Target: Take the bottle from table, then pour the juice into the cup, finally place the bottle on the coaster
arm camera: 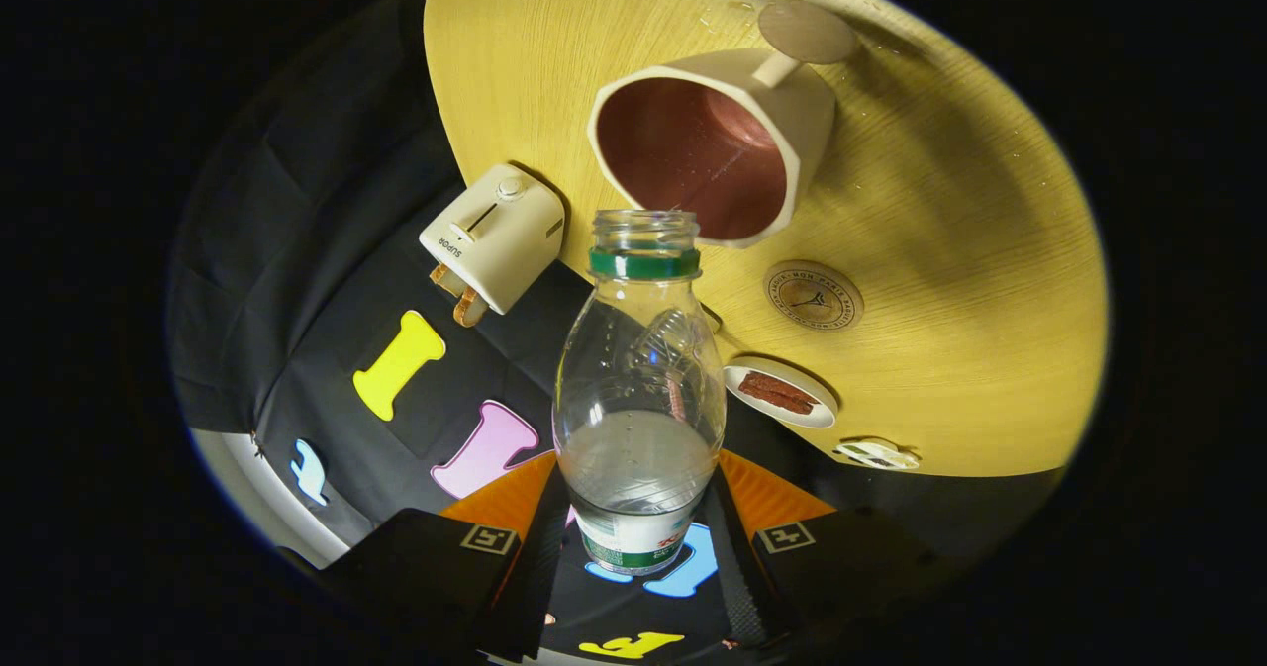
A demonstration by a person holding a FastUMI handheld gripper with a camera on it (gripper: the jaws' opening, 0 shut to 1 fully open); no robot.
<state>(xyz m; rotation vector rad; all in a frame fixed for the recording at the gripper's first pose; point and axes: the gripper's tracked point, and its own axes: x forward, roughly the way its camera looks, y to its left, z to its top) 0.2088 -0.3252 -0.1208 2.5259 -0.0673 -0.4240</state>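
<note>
Between my gripper's (pixel 638 537) fingers, clamped at its base, the bottle (pixel 638 389) tilts with its open mouth at the cup's (pixel 713 146) rim. Juice could miss and spill on the table (pixel 970 211) if I tip too fast. Clear ribbed plastic meets a faceted matte cup; the round coaster (pixel 814 296) waits nearby.

I am holding my gripper (pixel 638 537) rolled well over to one side, so the view ahead of it is tilting. My two fingers (pixel 535 557) are closing in from either side and pressing on the lower body of the bottle (pixel 638 399), which is sticking out ahead between them.
</note>
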